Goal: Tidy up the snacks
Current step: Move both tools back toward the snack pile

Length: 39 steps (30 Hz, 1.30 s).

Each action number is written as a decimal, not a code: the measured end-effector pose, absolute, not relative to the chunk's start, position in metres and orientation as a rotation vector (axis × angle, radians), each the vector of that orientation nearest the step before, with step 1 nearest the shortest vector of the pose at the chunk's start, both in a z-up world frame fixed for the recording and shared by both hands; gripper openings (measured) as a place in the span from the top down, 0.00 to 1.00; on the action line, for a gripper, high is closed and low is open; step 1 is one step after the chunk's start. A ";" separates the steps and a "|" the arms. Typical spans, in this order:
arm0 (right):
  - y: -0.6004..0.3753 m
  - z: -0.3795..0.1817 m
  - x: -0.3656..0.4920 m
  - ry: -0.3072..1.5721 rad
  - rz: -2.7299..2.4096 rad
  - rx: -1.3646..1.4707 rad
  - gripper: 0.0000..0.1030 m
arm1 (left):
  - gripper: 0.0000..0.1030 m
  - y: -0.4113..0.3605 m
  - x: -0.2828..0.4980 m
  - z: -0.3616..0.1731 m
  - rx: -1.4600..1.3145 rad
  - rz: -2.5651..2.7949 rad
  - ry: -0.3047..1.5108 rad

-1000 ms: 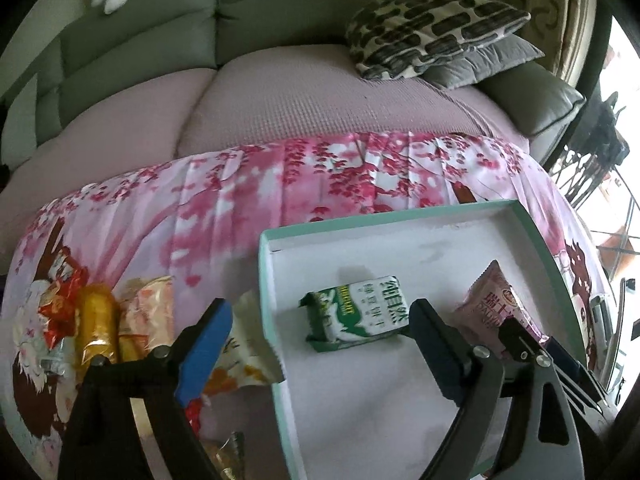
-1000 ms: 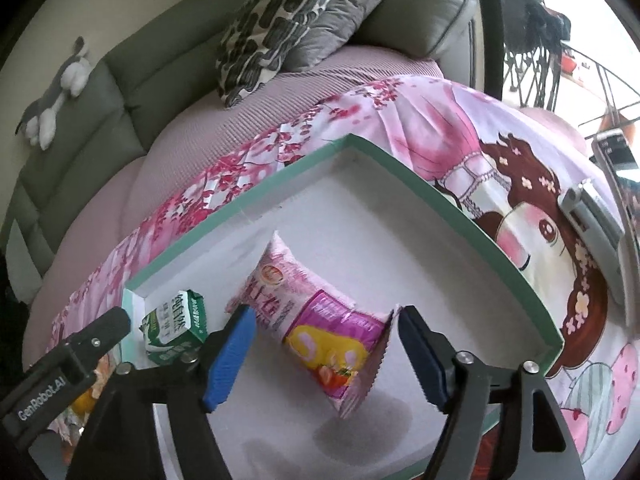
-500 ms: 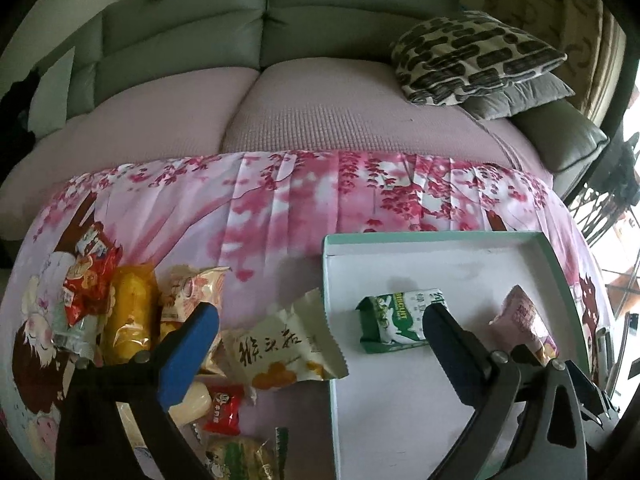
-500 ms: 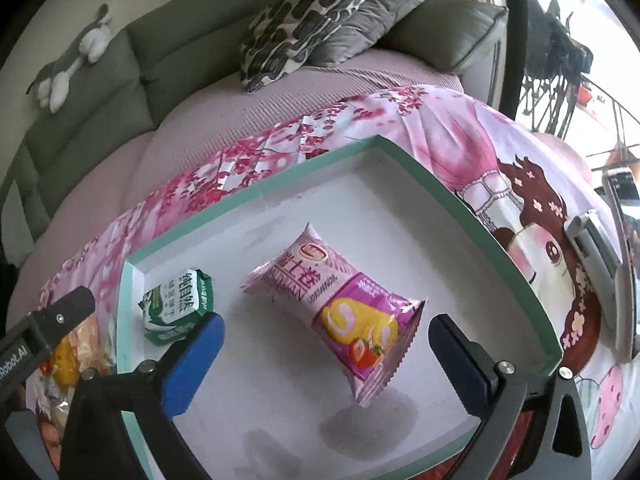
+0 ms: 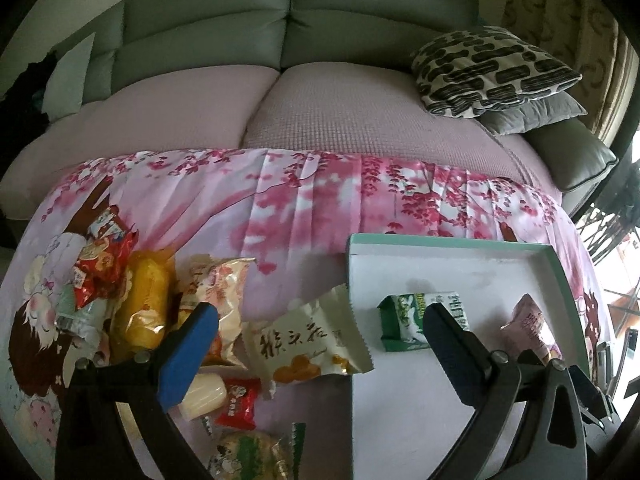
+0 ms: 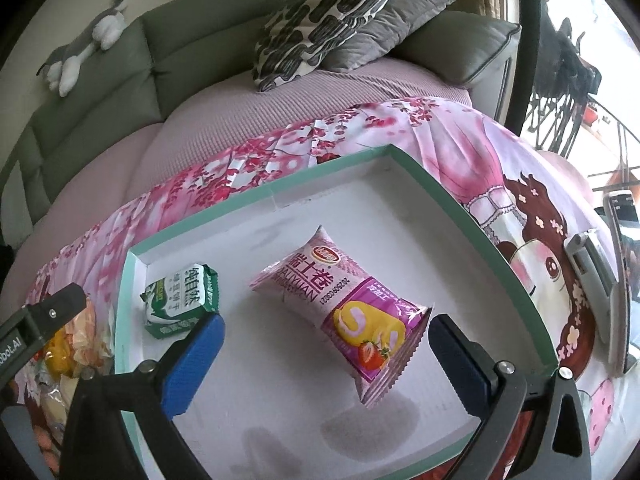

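A white tray with a teal rim (image 5: 448, 240) (image 6: 472, 216) lies on a pink floral cloth. In it lie a green biscuit pack (image 5: 404, 316) (image 6: 182, 300) and a pink cake-roll pack (image 6: 344, 304) (image 5: 534, 326). My left gripper (image 5: 320, 322) is open and empty, above a cream snack pack (image 5: 308, 340) that lies against the tray's left rim. Several loose snacks (image 5: 140, 308) are piled at the left. My right gripper (image 6: 326, 330) is open and empty above the pink pack's near end.
A grey-green sofa with pink seat cushions (image 5: 320, 116) stands behind the cloth. Patterned and grey pillows (image 5: 492, 68) (image 6: 328, 20) lie at its right end. A phone and a grey device (image 6: 596, 264) lie on the cloth right of the tray.
My left gripper has swung left from over the tray toward the snack pile. My right gripper has pulled back from the pink pack, with its jaws wider apart.
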State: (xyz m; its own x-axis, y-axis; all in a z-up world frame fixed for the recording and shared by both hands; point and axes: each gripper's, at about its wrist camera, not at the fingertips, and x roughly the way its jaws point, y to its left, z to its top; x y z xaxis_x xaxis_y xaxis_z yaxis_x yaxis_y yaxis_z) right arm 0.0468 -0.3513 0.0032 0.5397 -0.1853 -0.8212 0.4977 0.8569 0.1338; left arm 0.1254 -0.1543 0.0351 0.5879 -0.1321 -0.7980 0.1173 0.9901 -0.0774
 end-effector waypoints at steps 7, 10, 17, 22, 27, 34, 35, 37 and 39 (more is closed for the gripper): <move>-0.344 0.010 0.047 0.891 -0.411 0.327 0.00 | 0.01 -0.143 0.117 0.037 0.048 -0.091 0.894; -0.341 0.014 0.046 0.875 -0.411 0.309 0.00 | 0.01 -0.133 0.114 0.039 0.052 -0.061 0.879; -0.329 0.020 0.048 0.854 -0.360 0.291 0.00 | 0.01 -0.097 0.106 0.042 0.002 -0.015 0.889; -0.320 0.022 0.050 0.844 -0.339 0.295 0.00 | 0.01 -0.068 0.096 0.048 -0.005 0.039 0.872; -0.302 0.022 0.054 0.854 -0.292 0.295 0.00 | 0.01 -0.031 0.087 0.058 -0.034 0.076 0.853; -0.259 0.032 0.058 0.824 -0.159 0.270 0.00 | 0.01 0.032 0.070 0.066 -0.030 0.195 0.853; -0.251 0.034 0.058 0.821 -0.149 0.258 0.00 | 0.01 0.039 0.069 0.066 -0.030 0.205 0.856; -0.234 0.035 0.057 0.822 -0.115 0.242 0.00 | 0.01 0.053 0.065 0.066 -0.037 0.226 0.863; -0.221 0.034 0.058 0.828 -0.082 0.242 0.00 | 0.01 0.064 0.061 0.067 -0.032 0.247 0.860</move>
